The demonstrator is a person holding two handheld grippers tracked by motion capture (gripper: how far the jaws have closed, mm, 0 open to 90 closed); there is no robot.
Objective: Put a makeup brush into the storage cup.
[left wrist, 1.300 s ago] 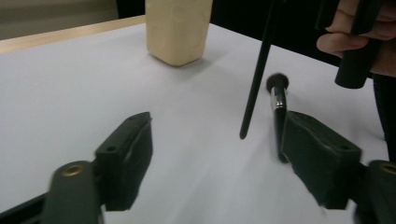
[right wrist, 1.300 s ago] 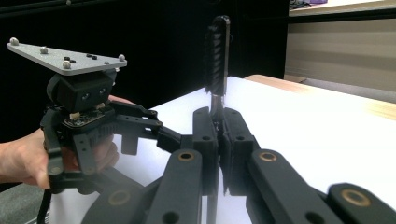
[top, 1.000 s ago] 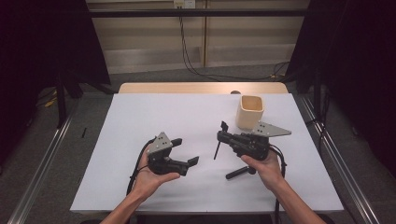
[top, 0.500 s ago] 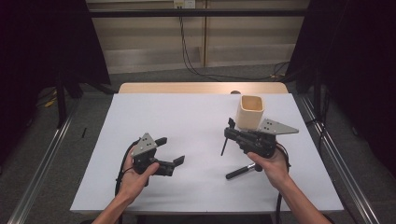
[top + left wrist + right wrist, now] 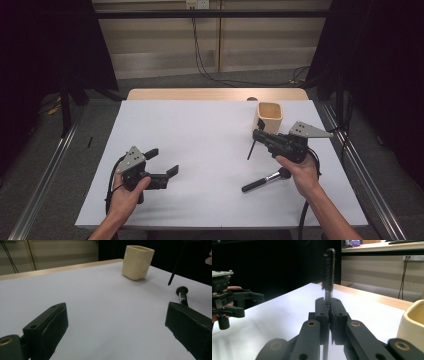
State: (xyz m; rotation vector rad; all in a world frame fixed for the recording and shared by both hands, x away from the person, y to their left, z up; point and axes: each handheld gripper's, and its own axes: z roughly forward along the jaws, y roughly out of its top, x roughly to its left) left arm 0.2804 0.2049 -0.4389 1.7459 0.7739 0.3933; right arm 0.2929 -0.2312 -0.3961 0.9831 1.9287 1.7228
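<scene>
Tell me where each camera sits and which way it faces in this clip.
High view: above the person's side, facing forward and down on the table; shows both forearms and grippers.
Left gripper view: rides the left gripper, looking between open jaws toward the cup.
Right gripper view: rides the right gripper, jaws shut on a thin brush.
All three share the cup.
</scene>
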